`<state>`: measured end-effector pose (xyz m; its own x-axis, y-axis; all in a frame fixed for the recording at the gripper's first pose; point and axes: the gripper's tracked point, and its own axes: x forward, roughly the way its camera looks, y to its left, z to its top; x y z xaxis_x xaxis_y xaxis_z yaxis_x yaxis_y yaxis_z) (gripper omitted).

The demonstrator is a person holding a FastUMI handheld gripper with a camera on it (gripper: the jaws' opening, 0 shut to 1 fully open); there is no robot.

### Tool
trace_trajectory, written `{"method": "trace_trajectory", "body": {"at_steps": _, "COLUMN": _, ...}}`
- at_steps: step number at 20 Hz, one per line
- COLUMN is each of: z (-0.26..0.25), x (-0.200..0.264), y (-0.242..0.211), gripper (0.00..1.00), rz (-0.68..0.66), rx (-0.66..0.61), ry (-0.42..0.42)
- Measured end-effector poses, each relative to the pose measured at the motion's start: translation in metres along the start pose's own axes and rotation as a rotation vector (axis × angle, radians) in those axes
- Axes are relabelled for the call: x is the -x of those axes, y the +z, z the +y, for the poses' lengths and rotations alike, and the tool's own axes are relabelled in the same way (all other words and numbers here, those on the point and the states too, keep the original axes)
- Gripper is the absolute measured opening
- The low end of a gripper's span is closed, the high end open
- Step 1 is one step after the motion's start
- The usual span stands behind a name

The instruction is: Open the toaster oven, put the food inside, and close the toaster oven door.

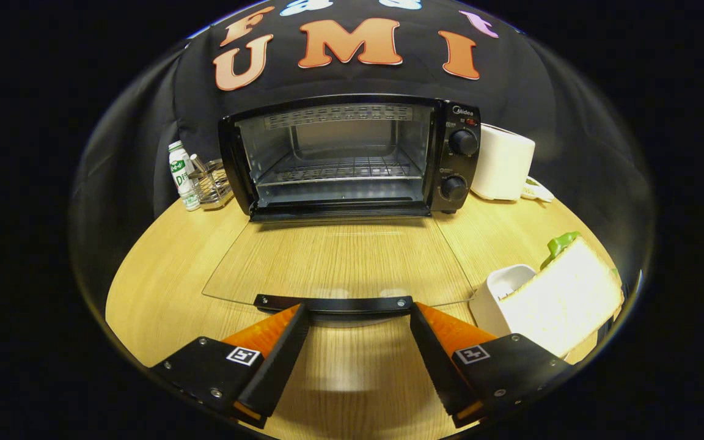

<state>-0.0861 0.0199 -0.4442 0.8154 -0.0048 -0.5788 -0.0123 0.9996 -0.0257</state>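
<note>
A black toaster oven (pixel 352 156) stands at the back of the wooden table, its cavity with a wire rack (pixel 340 170) in plain sight. Its glass door (pixel 340 260) lies folded down flat toward me, and the door's black handle (pixel 333 303) sits right at my fingertips. My gripper (pixel 359 313) is open, one finger at each end of the handle, neither pressing on it. To the right of the right finger, a slice of toast (pixel 563 299) leans in a white dish (pixel 498 293), with something green (pixel 560 244) behind it.
Left of the oven stand a small white bottle (pixel 181 174) and a wire rack holder (pixel 212 183). A white appliance (pixel 502 162) sits to the oven's right. Two knobs (pixel 463 142) are on the oven's right panel. Bare tabletop (pixel 156 287) lies left of the door.
</note>
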Motion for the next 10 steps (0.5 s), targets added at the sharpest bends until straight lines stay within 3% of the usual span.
{"method": "trace_trajectory", "body": {"at_steps": 6, "z": -0.001, "x": 0.001, "y": -0.004, "gripper": 0.99, "rz": 0.030, "rx": 0.023, "ry": 0.003}}
{"method": "trace_trajectory", "body": {"at_steps": 10, "z": -0.002, "x": 0.012, "y": 0.006, "gripper": 1.00, "rz": 0.037, "rx": 0.006, "ry": 0.053}}
